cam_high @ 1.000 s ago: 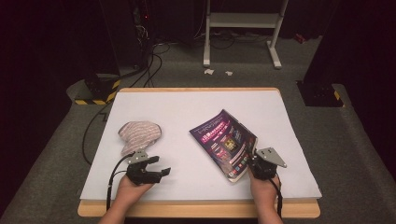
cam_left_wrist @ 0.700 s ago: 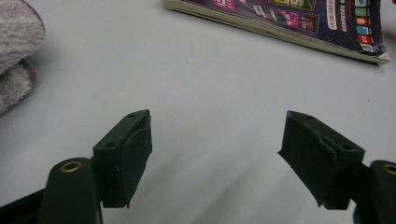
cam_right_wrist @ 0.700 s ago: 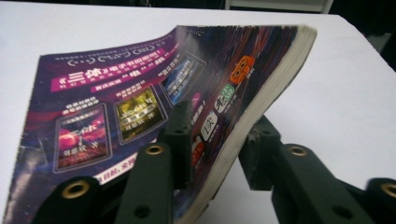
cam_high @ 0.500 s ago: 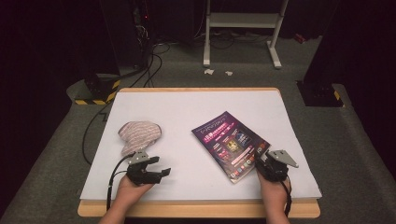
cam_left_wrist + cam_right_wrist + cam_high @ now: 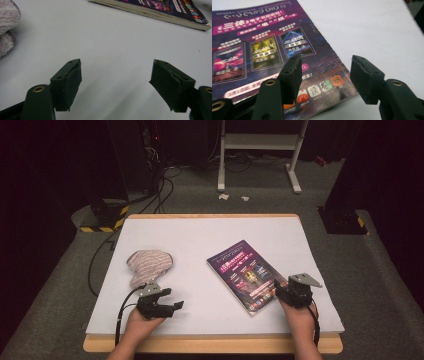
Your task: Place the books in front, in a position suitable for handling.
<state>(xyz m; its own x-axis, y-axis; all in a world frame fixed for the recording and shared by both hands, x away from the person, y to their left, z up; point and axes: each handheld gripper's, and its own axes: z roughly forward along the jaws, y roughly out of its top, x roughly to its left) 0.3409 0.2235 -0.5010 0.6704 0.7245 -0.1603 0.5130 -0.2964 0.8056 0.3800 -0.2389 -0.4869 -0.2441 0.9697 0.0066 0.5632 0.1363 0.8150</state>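
Lying flat, purple glossy magazine [image 5: 248, 274]

Both hands low at the near edge

The left gripper [image 5: 176, 305] lies level, fingers [image 5: 67, 80] wide apart (nothing between). The right gripper [image 5: 276, 289] has just been opening, fingers [image 5: 292, 75] parted, gripping nothing.

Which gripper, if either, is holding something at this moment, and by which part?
Neither holds anything. The right gripper has just been opening; its fingers stand apart over the near corner of the magazine, which lies flat. The left gripper is open over bare table.
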